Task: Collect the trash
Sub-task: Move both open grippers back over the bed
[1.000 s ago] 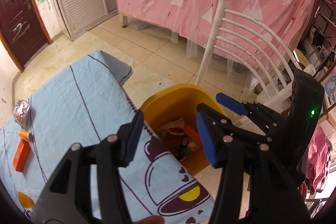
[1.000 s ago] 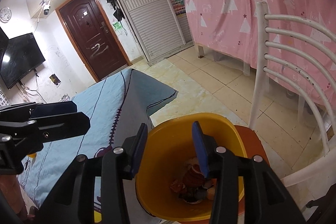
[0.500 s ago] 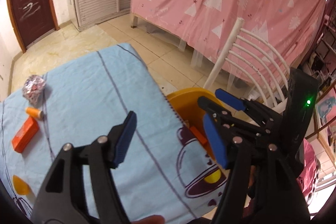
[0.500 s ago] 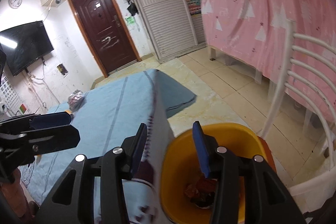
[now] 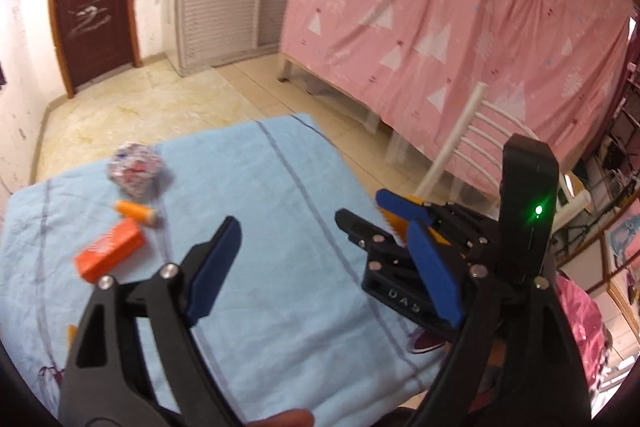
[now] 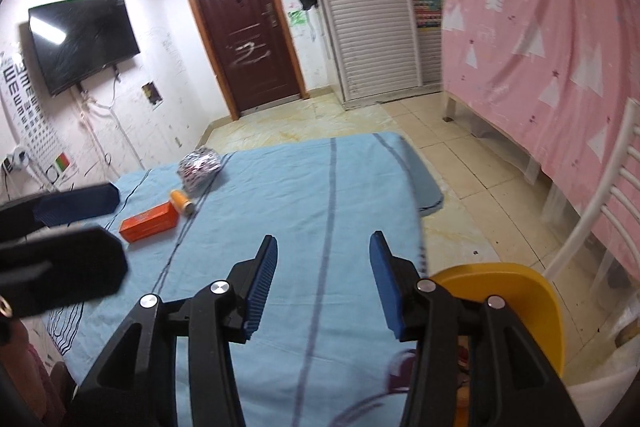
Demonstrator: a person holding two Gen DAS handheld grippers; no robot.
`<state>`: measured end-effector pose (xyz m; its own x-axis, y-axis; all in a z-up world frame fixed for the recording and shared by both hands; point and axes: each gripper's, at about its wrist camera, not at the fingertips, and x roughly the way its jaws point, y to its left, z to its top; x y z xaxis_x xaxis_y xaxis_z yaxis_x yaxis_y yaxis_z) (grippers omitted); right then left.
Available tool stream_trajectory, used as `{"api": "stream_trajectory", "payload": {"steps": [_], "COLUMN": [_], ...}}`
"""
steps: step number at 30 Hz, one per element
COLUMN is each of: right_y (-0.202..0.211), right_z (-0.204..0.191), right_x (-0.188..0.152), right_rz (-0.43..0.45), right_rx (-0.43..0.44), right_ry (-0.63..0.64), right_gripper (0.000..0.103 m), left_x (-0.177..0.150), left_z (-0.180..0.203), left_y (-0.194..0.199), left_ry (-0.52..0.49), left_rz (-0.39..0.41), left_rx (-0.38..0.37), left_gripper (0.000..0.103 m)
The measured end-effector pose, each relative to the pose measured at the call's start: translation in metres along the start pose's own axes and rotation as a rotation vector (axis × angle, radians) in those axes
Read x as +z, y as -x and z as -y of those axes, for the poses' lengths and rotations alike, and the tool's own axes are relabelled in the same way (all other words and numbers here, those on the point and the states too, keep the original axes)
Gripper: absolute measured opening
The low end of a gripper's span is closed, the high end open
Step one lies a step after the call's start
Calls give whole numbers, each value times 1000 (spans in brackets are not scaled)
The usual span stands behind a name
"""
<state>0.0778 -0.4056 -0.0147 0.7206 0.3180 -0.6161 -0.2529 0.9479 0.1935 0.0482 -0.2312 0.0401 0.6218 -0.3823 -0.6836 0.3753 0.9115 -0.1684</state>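
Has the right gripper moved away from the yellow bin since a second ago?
Yes. The right gripper, empty with jaws opening, has swung left off the yellow bin and now points over the blue sheet.

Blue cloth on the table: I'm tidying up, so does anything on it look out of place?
Yes. Three bits of litter sit near the far left of the blue cloth: a crumpled foil ball, a small orange bottle on its side, and an orange box. Nothing is spilled.
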Motion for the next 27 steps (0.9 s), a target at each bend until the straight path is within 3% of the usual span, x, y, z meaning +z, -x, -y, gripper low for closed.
{"api": "stream_trajectory", "payload": {"steps": [7, 15, 27], "right_y": [-20, -45, -76], "right_z": [-45, -97, -156], "right_x": [11, 18, 20], "right_rz": [-25, -61, -117], "right_rx": [31, 71, 104], "right_ry": [64, 137, 227], "right_gripper": [45, 46, 52], "left_x": [-9, -21, -58], "left_z": [-46, -113, -188], "left_y": [26, 42, 50], "left_ry": [33, 107, 185], "left_rz": [37, 19, -51], "left_rx": [119, 214, 245], "left_gripper": [85, 86, 86]}}
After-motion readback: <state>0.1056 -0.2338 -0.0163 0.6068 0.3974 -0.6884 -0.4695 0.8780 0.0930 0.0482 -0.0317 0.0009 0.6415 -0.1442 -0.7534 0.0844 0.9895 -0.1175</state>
